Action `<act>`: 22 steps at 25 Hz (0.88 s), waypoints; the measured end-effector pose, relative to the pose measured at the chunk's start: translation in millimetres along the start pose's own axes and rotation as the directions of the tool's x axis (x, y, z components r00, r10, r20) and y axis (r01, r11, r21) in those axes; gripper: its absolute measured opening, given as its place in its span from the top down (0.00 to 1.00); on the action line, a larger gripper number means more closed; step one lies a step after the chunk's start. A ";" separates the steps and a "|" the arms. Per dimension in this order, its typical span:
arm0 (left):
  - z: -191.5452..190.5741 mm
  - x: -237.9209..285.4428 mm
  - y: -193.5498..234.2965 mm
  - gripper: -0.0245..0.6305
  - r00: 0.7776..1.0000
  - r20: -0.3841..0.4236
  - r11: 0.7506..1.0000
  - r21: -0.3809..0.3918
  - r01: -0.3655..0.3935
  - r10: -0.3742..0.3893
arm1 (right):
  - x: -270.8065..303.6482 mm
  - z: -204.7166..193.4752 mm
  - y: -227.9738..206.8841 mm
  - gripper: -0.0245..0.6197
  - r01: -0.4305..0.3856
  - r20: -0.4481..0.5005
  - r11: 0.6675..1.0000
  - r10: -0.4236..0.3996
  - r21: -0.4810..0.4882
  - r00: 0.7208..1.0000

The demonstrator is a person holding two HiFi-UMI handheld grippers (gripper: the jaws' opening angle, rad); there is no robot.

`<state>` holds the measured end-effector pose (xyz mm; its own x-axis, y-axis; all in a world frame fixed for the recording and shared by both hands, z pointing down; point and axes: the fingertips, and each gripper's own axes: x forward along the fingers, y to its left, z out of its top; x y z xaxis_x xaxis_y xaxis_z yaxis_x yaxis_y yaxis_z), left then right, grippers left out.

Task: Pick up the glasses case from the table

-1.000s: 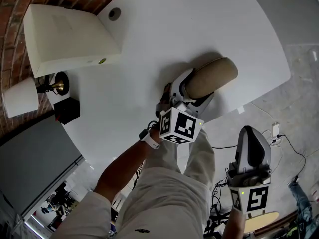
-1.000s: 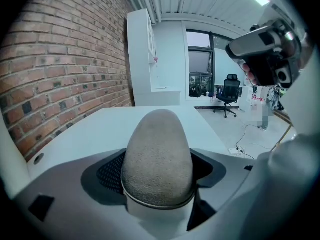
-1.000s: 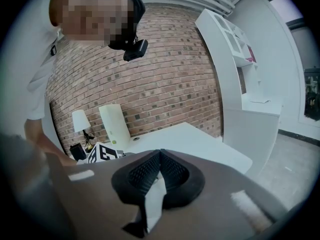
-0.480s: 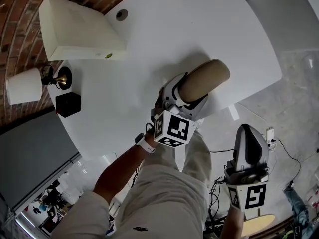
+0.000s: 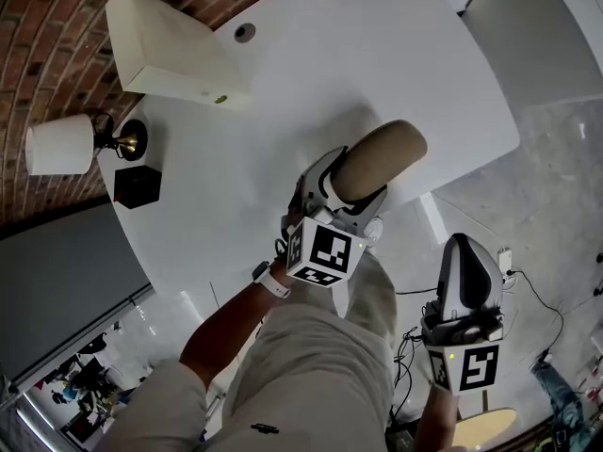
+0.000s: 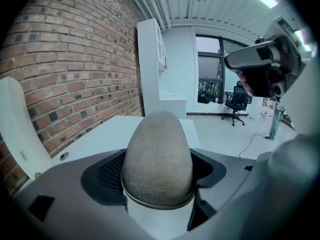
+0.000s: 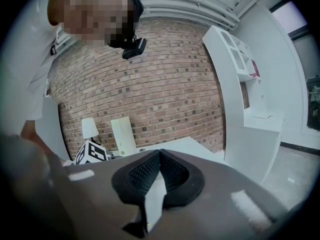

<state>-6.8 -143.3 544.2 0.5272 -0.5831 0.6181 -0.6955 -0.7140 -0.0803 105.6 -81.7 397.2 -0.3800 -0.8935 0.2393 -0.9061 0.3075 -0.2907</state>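
Observation:
The tan, felt-covered glasses case (image 5: pixel 379 161) is off the white table (image 5: pixel 377 55), above its near edge. My left gripper (image 5: pixel 345 192) is shut on the case's near end. In the left gripper view the case (image 6: pixel 157 156) fills the gap between the dark pads and points away toward the table. My right gripper (image 5: pixel 468 250) hangs off the table at the lower right, over the floor. In the right gripper view its pads (image 7: pixel 145 173) meet at the tip with nothing between them.
A cream box (image 5: pixel 174 50) lies at the table's far left, with a round cable hole (image 5: pixel 245 33) beside it. A small lamp (image 5: pixel 61 144) and a black cube (image 5: pixel 137 185) stand at the left edge. Cables (image 5: pixel 528 290) lie on the floor at right.
The left gripper has drawn the case a little back toward the table's near edge and the person. The right gripper has hardly moved.

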 end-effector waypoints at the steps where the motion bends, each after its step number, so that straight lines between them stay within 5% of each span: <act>1: 2.6 -4.3 -0.6 0.40 1.000 0.004 1.000 0.002 -0.004 0.004 | -2.7 2.6 1.3 0.95 -0.002 0.008 1.000 0.002 -0.003 1.000; 22: 42.4 -117.2 -11.7 0.40 0.991 0.053 0.992 -0.046 -0.119 0.121 | -57.7 58.3 26.7 0.95 -0.043 0.113 0.997 0.051 -0.071 0.992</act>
<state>-39.7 -83.0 439.6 0.4642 -0.6850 0.5615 -0.7747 -0.6213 -0.1175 114.2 -41.0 321.6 -0.4022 -0.9080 0.1176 -0.8998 0.3682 -0.2342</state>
